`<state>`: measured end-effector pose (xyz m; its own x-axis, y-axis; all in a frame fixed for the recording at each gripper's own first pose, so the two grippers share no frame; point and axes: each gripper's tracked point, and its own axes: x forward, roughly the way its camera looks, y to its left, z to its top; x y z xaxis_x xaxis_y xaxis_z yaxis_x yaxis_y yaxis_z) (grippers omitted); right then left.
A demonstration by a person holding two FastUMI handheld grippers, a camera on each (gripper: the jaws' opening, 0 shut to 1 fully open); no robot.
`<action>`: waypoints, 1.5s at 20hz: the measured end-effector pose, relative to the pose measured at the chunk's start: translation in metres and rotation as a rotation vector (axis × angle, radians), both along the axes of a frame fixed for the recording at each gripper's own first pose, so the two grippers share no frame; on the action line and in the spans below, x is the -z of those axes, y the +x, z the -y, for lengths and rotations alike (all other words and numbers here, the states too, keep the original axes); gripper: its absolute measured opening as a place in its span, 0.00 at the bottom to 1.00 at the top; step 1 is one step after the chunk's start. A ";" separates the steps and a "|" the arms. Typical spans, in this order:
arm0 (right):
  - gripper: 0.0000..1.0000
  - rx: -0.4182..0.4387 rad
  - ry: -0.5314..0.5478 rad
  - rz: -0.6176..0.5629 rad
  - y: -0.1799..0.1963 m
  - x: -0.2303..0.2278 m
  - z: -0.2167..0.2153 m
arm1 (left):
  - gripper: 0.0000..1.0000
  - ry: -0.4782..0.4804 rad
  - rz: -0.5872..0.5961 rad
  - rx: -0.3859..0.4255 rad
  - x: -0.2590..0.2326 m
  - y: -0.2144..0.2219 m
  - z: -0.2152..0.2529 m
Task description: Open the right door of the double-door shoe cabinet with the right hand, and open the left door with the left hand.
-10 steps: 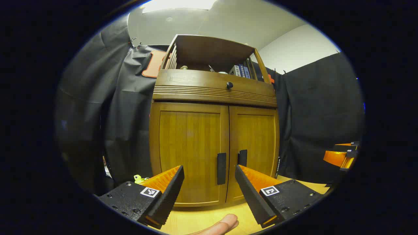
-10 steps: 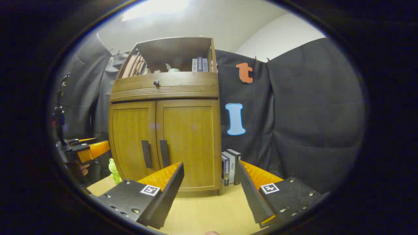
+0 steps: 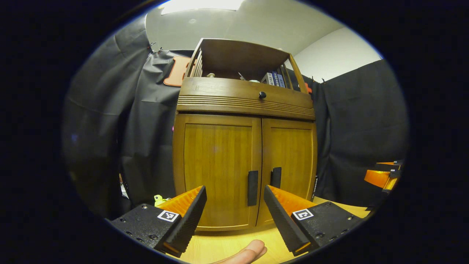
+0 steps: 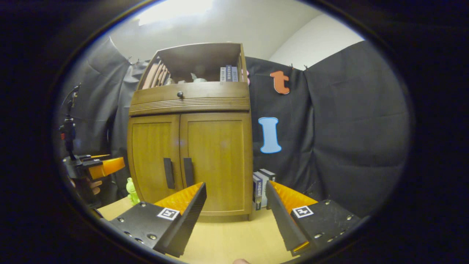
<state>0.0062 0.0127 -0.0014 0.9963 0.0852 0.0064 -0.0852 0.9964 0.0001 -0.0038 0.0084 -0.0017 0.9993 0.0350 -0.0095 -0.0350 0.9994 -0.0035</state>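
Note:
A brown wooden shoe cabinet (image 3: 220, 99) (image 4: 190, 101) stands on a light wooden table with both doors closed. The left door (image 3: 216, 172) (image 4: 152, 157) and the right door (image 3: 291, 161) (image 4: 216, 161) each carry a dark vertical handle, the left handle (image 3: 253, 188) (image 4: 168, 173) beside the right handle (image 3: 276, 177) (image 4: 188, 172). My left gripper (image 3: 234, 214) is open, a short way in front of the doors' seam; it also appears at far left (image 4: 93, 167) in the right gripper view. My right gripper (image 4: 236, 212) is open before the cabinet's right edge, and seen at far right (image 3: 384, 176).
A drawer with a round knob (image 3: 262, 95) and an open shelf holding books (image 4: 228, 73) top the cabinet. Books (image 4: 261, 187) stand on the table (image 4: 227, 238) right of the cabinet. A small green toy (image 4: 130, 189) sits to its left. A fingertip (image 3: 249, 253) shows below.
Both views have shifted slightly: the cabinet sits a little further right in each, so both grippers moved slightly leftward. Doors remain closed.

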 end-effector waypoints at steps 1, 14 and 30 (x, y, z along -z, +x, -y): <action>0.96 -0.010 -0.009 0.000 0.004 -0.001 -0.005 | 0.99 0.000 0.001 0.001 0.000 -0.001 0.000; 0.94 -0.149 -0.054 -0.043 0.099 0.007 -0.111 | 0.97 -0.023 -0.018 0.013 0.004 0.000 0.002; 0.93 -0.167 0.028 -0.213 0.233 0.077 -0.186 | 0.96 -0.054 -0.045 0.013 0.014 0.001 0.003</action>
